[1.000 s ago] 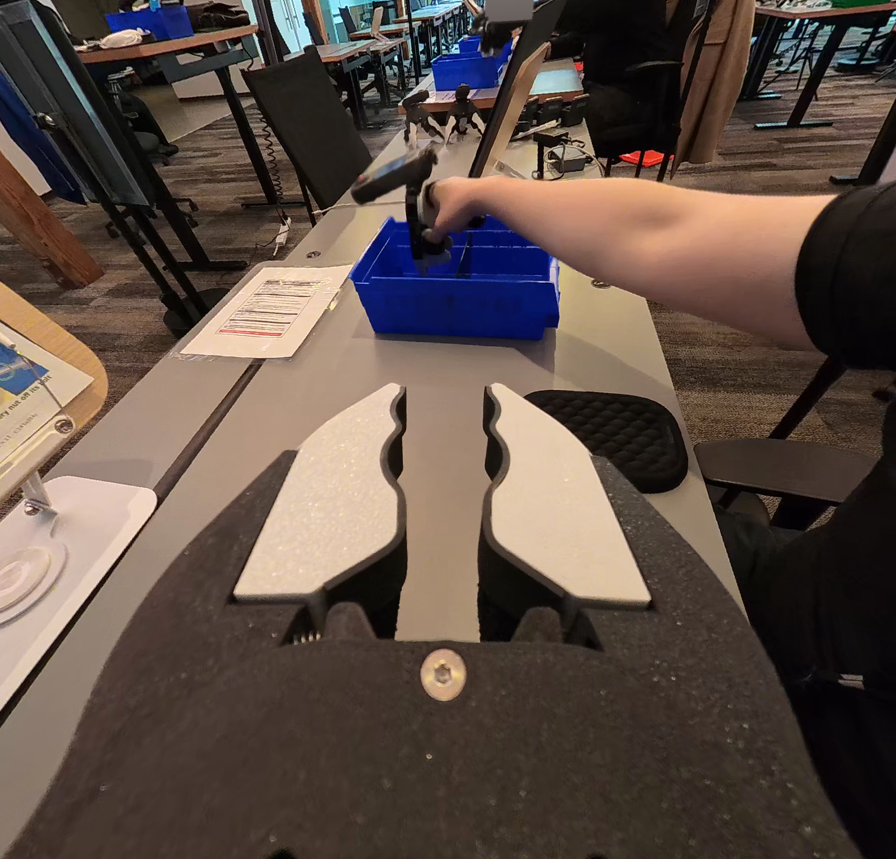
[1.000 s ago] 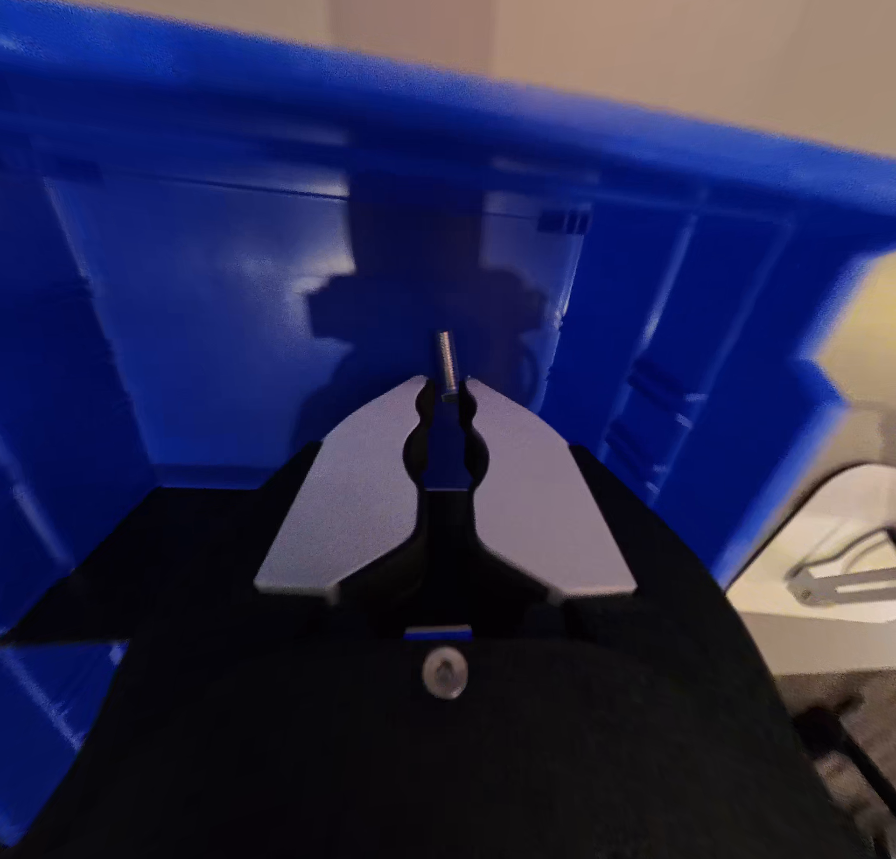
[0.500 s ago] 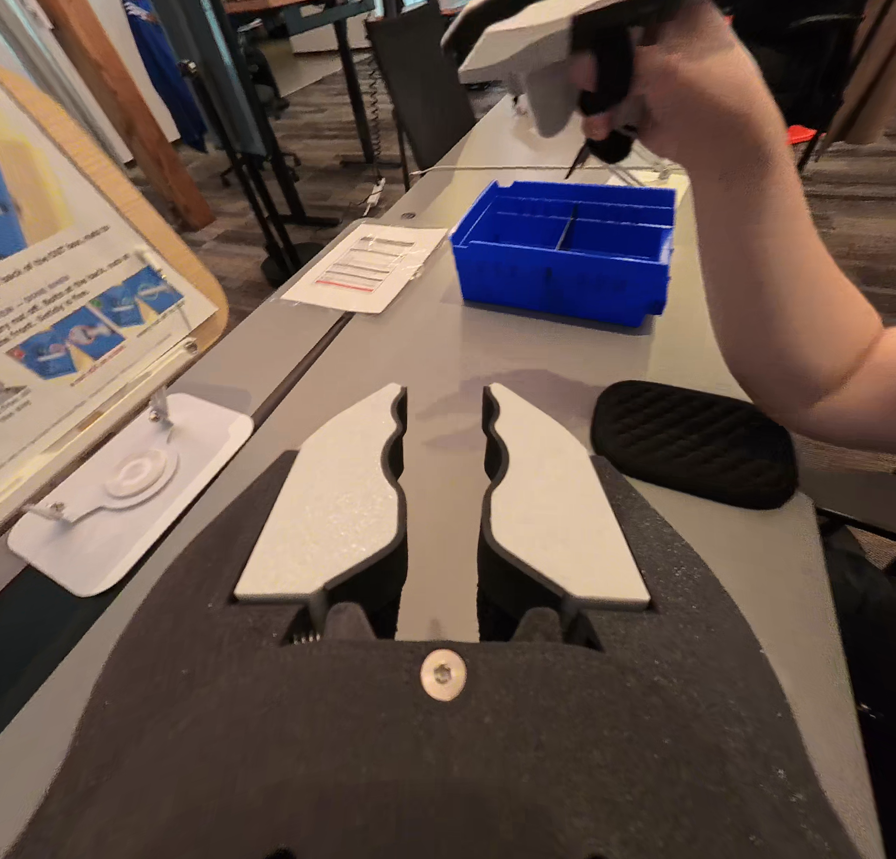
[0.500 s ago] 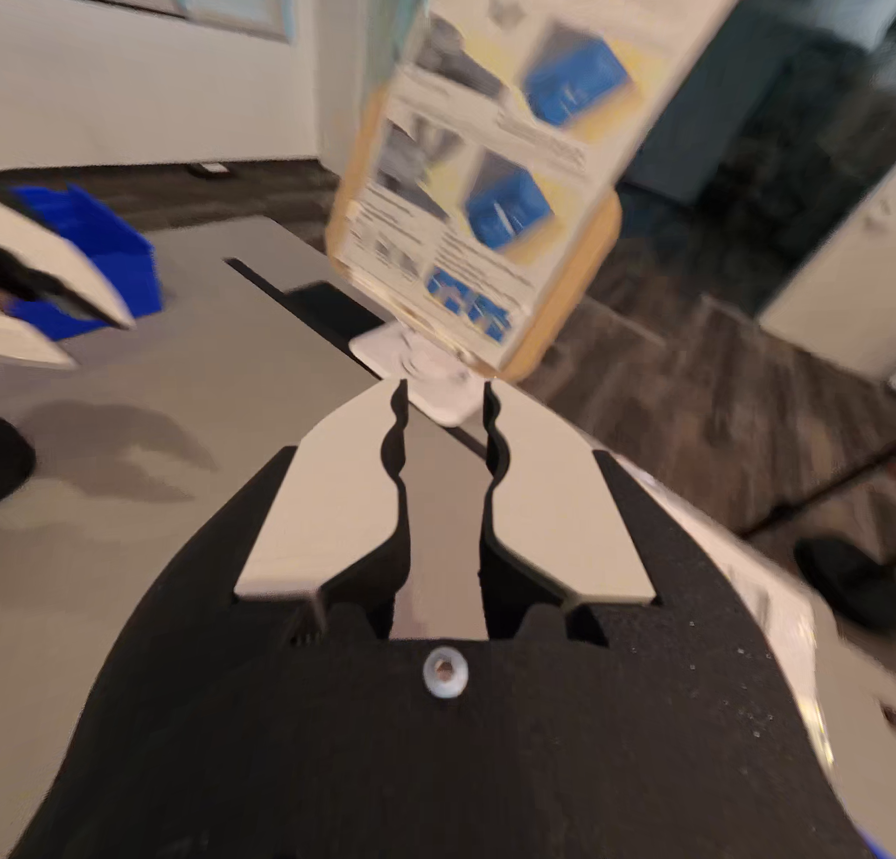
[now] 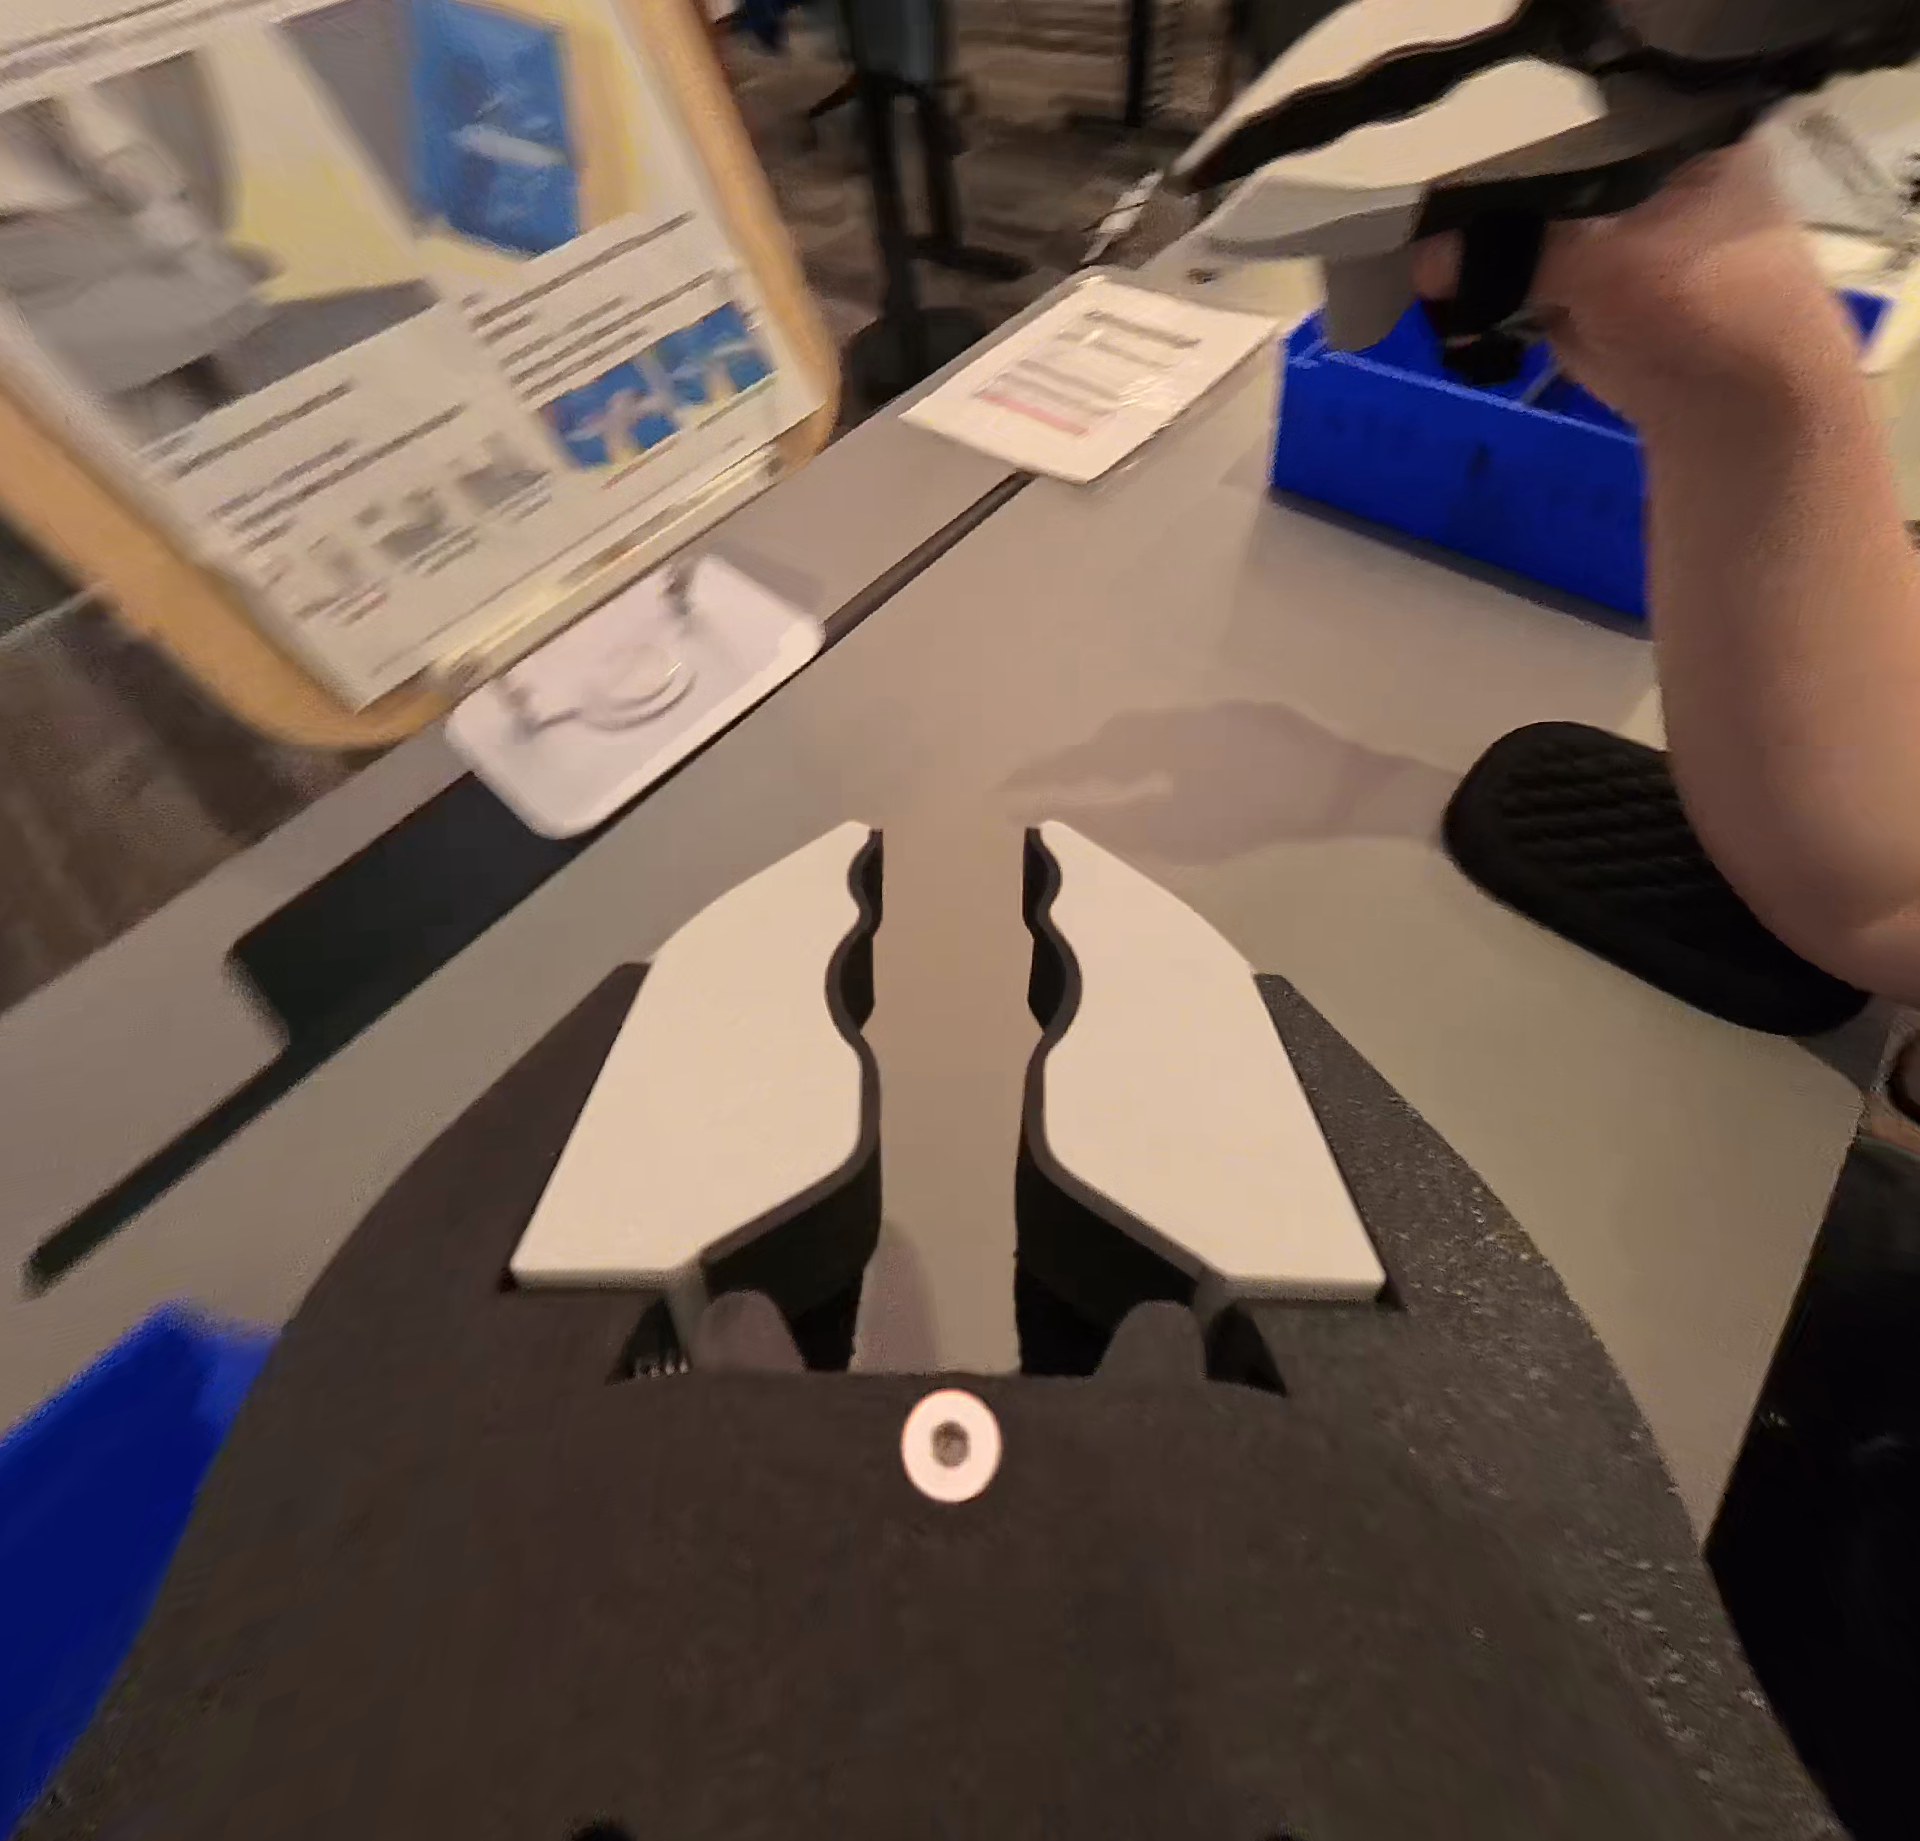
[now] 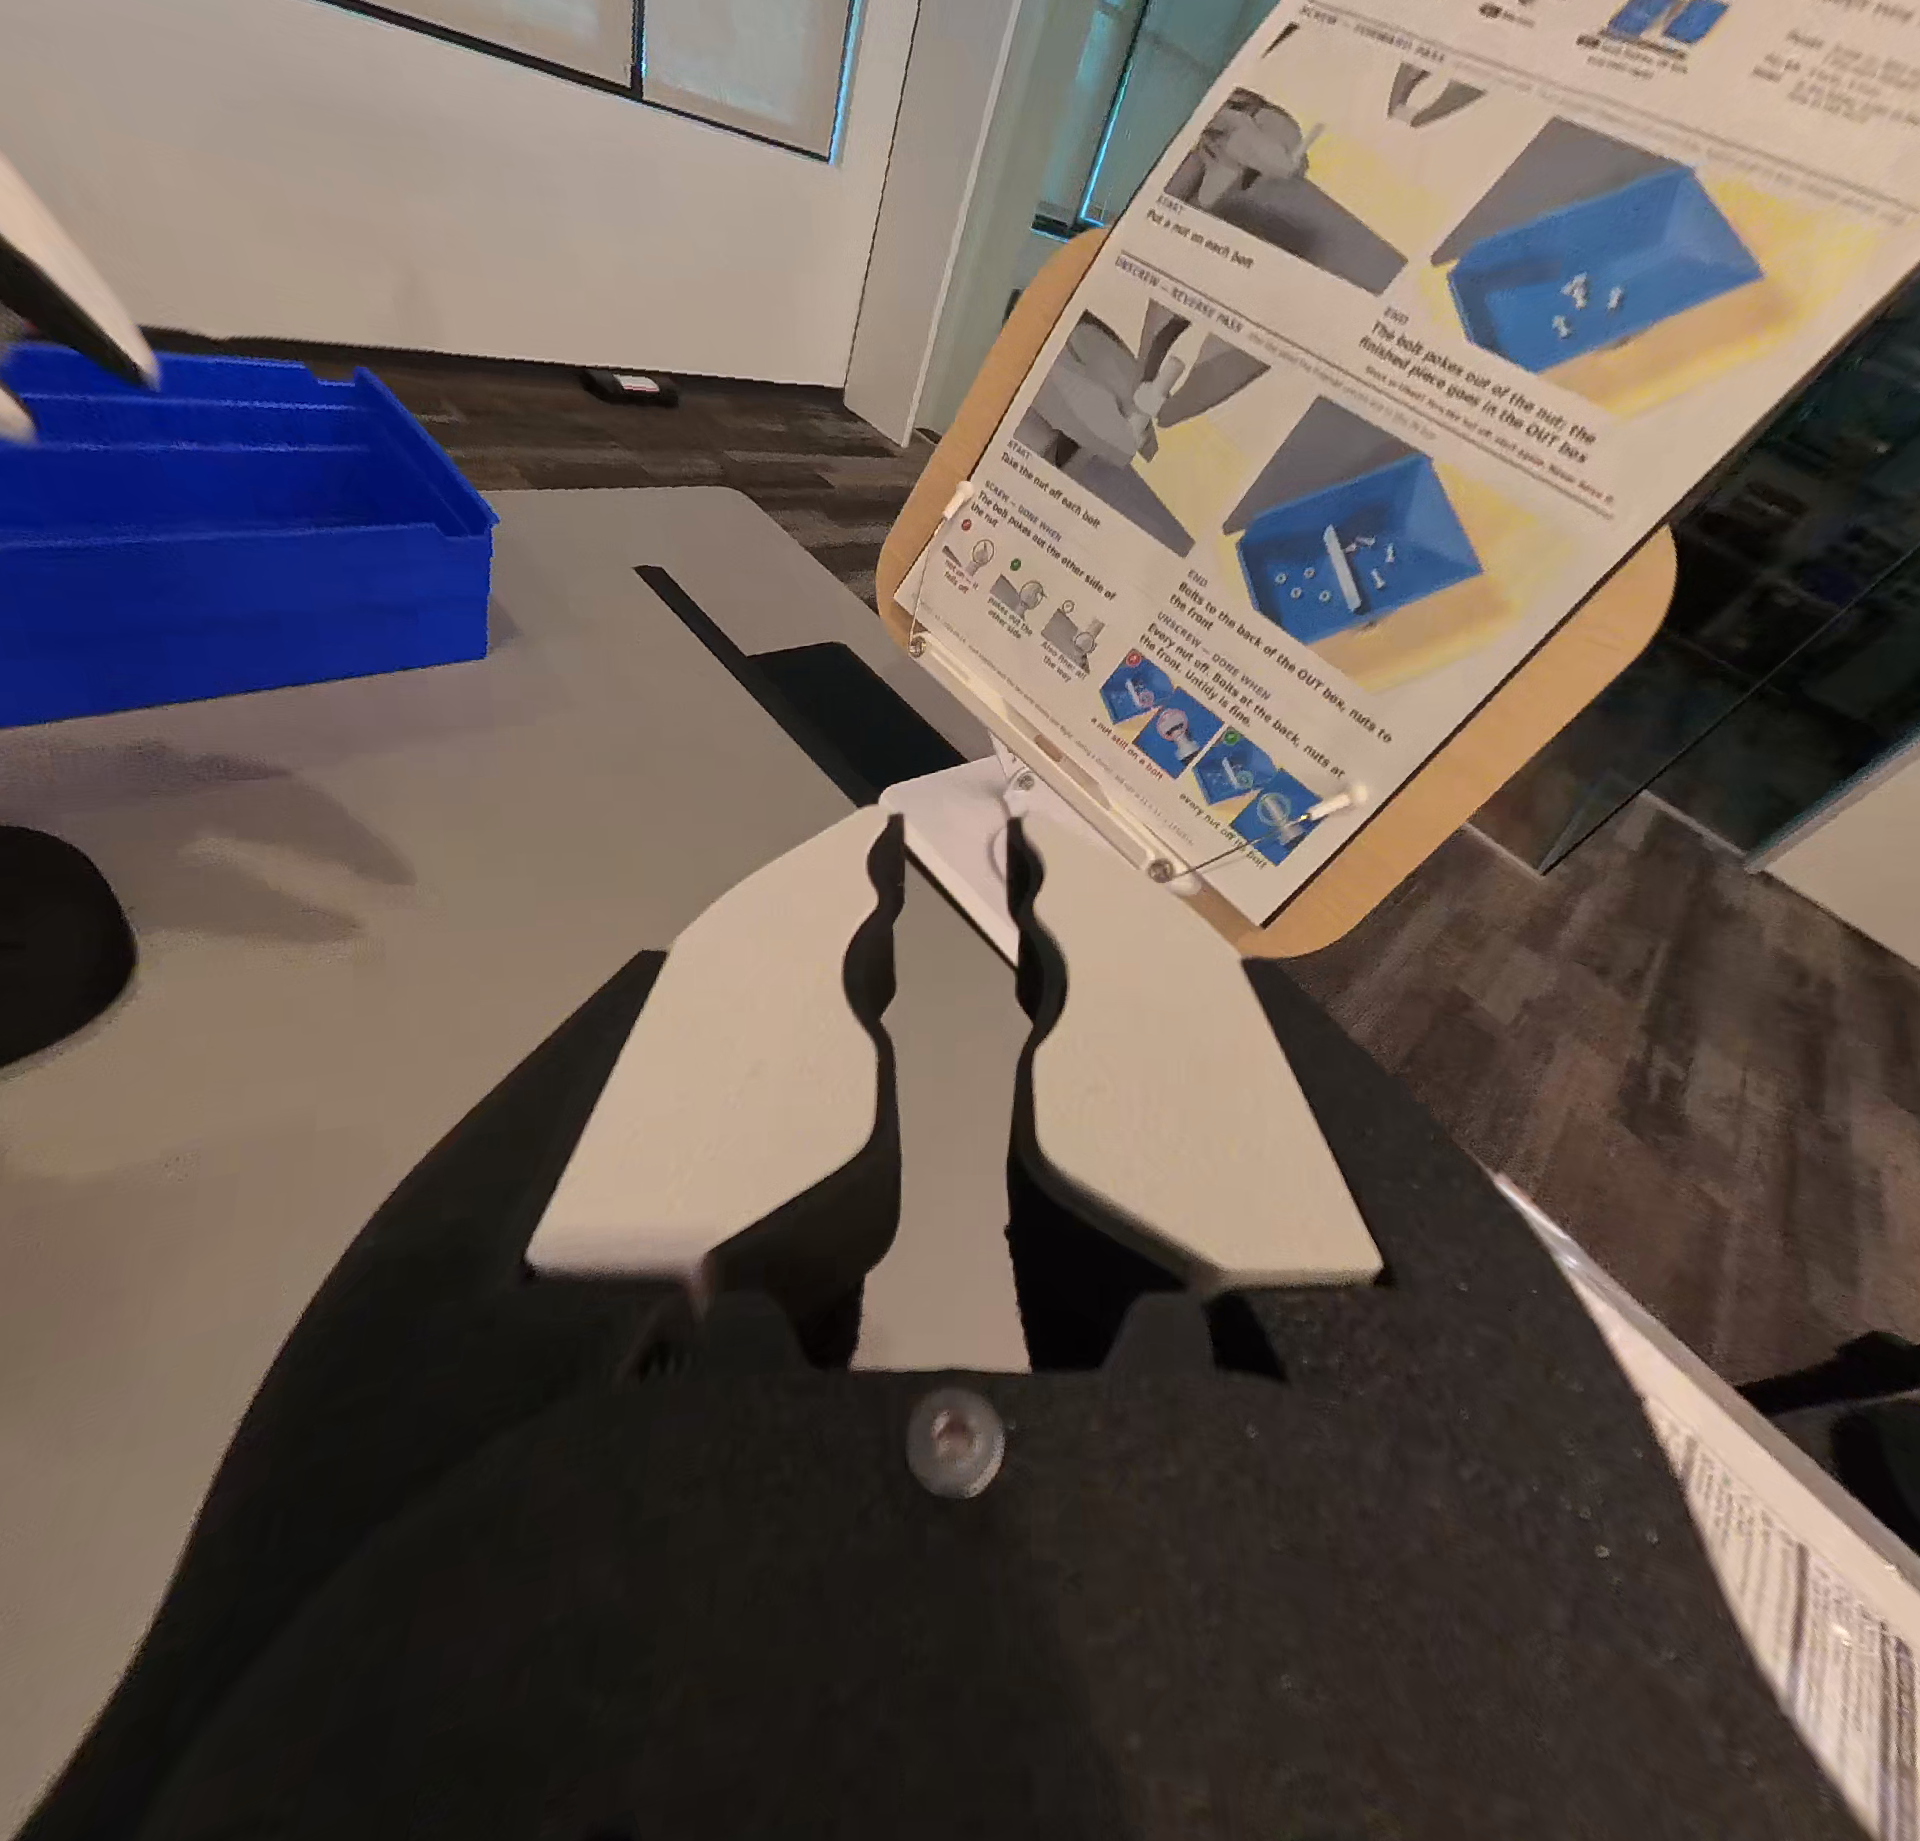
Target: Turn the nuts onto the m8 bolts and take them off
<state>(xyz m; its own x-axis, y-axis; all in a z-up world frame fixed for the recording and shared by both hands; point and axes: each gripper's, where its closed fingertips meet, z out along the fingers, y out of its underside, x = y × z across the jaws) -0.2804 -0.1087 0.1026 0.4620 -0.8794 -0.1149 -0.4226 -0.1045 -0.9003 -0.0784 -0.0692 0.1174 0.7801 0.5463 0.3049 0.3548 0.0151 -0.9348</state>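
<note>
No bolt or nut shows in either view. My left gripper is open and empty, low over the grey table. My right gripper is open and empty, raised above the table and pointing at an instruction board. In the left wrist view the right gripper is held by a hand at the upper right, above a blue bin. A second blue bin stands at the left of the right wrist view, with the left gripper's fingertips over it; its corner shows in the left wrist view.
The instruction board stands on a white base at the table's left edge. A black pad lies under the person's forearm. A white sheet lies beside the far bin. A dark slot runs along the table. Spacing between my two grippers at the tips: around 20 centimetres.
The right gripper, shut on a bolt inside the blue bin a second ago, has come up out of it, opened empty and swung toward the board. The left gripper has turned left.
</note>
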